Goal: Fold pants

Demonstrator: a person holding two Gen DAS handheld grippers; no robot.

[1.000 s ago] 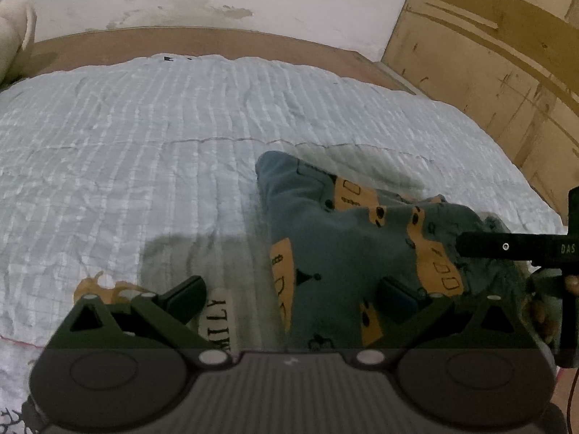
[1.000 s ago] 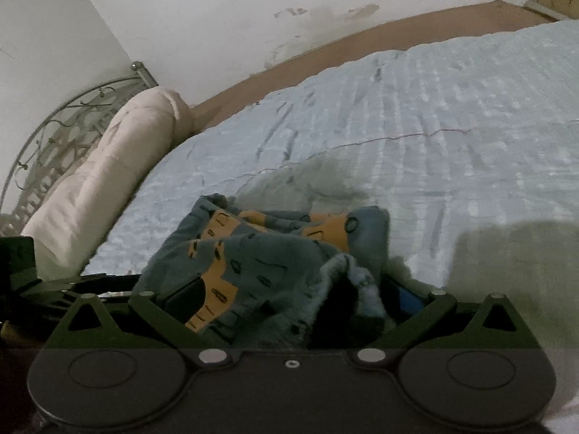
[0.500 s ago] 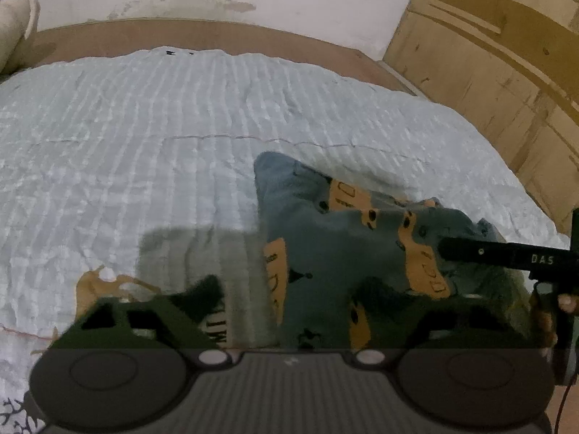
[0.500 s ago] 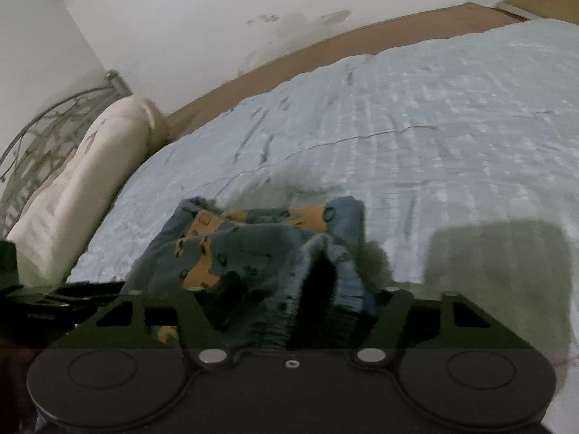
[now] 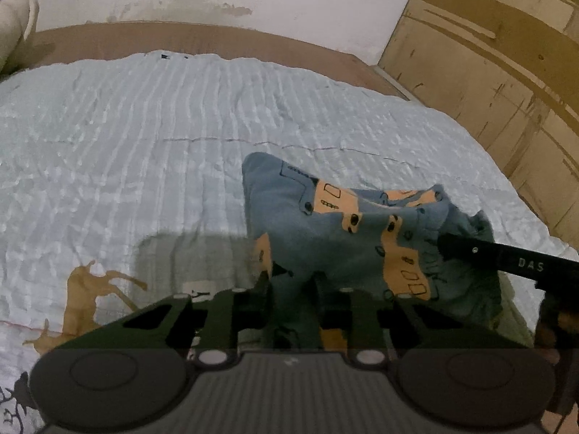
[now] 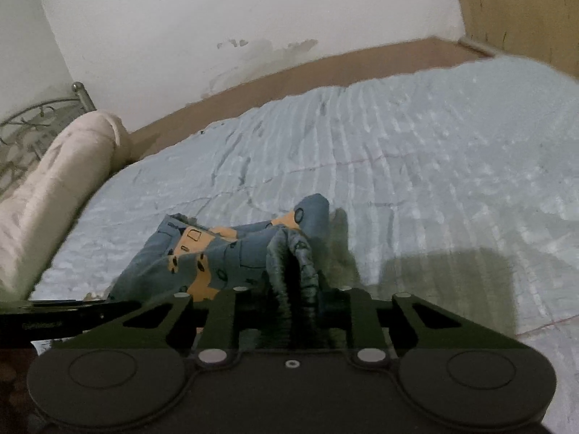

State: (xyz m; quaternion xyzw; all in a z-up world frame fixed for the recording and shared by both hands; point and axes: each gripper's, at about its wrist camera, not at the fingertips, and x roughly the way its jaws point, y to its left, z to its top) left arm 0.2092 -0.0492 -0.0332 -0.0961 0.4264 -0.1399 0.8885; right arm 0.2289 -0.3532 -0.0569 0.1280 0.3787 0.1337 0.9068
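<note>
The pants (image 5: 343,231) are blue-grey with orange vehicle prints and lie bunched on the pale blue bedspread (image 5: 163,137). My left gripper (image 5: 293,289) is shut on their near edge. My right gripper (image 6: 295,285) is shut on a ribbed edge of the pants (image 6: 231,253) and holds it raised above the bed. The right gripper's black finger shows at the right of the left wrist view (image 5: 506,256). The left gripper's finger shows at the lower left of the right wrist view (image 6: 65,311).
A cream bolster pillow (image 6: 50,188) and a metal bed frame (image 6: 32,119) lie at the left. A brown board (image 5: 181,39) edges the far side of the bed. A wooden wardrobe (image 5: 506,72) stands at the right. Orange deer prints (image 5: 87,300) mark the bedspread.
Both grippers have gone from open to shut on the pants' edges. The fabric now rises from the bed, pulled up between the two grippers.
</note>
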